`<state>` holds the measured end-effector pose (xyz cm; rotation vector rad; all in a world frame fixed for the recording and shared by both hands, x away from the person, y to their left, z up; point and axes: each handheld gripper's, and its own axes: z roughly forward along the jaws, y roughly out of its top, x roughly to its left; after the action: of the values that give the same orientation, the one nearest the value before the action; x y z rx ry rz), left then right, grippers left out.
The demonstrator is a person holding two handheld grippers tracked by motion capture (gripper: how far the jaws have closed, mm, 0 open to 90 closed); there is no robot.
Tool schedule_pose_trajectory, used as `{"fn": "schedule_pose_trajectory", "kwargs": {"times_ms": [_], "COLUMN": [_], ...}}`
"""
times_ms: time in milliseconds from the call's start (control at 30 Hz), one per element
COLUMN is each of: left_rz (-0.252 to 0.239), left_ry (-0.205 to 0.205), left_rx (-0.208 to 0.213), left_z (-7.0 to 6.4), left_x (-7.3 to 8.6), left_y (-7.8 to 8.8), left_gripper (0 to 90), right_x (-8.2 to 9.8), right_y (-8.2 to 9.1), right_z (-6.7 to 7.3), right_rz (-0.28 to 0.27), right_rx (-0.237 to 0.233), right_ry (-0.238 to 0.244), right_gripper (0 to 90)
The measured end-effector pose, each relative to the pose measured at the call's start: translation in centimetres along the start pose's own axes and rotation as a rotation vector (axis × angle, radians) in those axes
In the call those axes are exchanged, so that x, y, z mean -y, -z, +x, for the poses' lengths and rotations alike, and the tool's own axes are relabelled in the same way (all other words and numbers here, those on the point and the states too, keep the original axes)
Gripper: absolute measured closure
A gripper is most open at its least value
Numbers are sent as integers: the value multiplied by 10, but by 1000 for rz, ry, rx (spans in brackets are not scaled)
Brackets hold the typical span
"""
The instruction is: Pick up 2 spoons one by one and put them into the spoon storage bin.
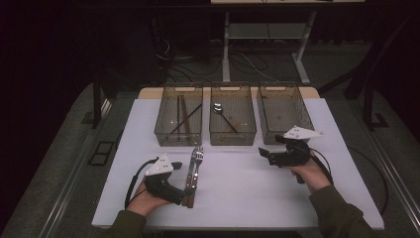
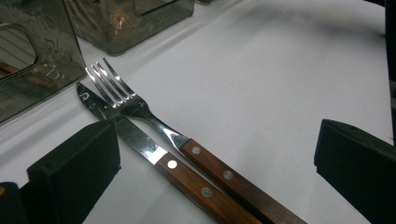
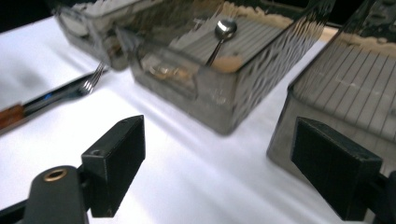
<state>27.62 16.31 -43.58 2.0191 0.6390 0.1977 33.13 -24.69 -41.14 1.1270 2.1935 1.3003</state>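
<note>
Cutlery sorting at a white tabletop (image 1: pixel 237 193), partway through by the look of it. Three smoky translucent bins lined up along the far edge: left bin (image 1: pixel 179 141) already holding what look like chopsticks (image 1: pixel 182 115), middle bin (image 1: pixel 233 140) holding a single spoon (image 1: pixel 222 114), right bin (image 1: pixel 271 136) apparently bare, though its floor is partly hidden behind the right gripper. Still out on the tabletop: a wood-handled fork (image 2: pixel 154 122) and a matching serrated knife (image 2: pixel 135 140), lying side by side and touching along their handles, tips aimed toward the left bin, just in front of it. Left gripper (image 1: pixel 174 182) parked low beside the handle ends, fingers (image 2: pixel 74 168) spread wide with the knife and fork lying between them on the tabletop, nothing clamped. Right gripper (image 1: pixel 267 154) hanging over the tabletop just in front of the right bin, pointed leftward toward the middle bin, fingers (image 3: pixel 116 163) apart and holding nothing. Judged from the layout, two pieces put away and two left; fork and knife yet to be lifted and dropped into bins, likely the bare right-hand one for at least one of them. Left gripper best placed for the next pick, though the touching handles could mean catching both pieces at once.
</note>
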Motion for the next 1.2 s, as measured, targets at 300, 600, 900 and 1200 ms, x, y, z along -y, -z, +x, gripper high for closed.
{"fn": "schedule_pose_trajectory", "kwargs": {"times_ms": [300, 600, 900, 1200], "left_rz": [-2, 13, 48, 79], "left_ry": [-1, 1, -2, -2], "left_rx": [-3, -5, -34, -55], "left_z": [0, -1, -2, -1], "left_x": [0, -1, -1, -2], "left_y": [0, 0, -1, -3], "left_gripper": [0, 0, 19, 141], "right_x": [29, 55, 69, 67], "right_y": [19, 43, 57, 56], "right_z": [3, 6, 11, 12], "right_rz": [3, -9, 6, 4], "right_rx": [-29, -8, 6, -5], "right_ry": [4, -32, -23, -8], "right_gripper": [179, 179, 179, 179]}}
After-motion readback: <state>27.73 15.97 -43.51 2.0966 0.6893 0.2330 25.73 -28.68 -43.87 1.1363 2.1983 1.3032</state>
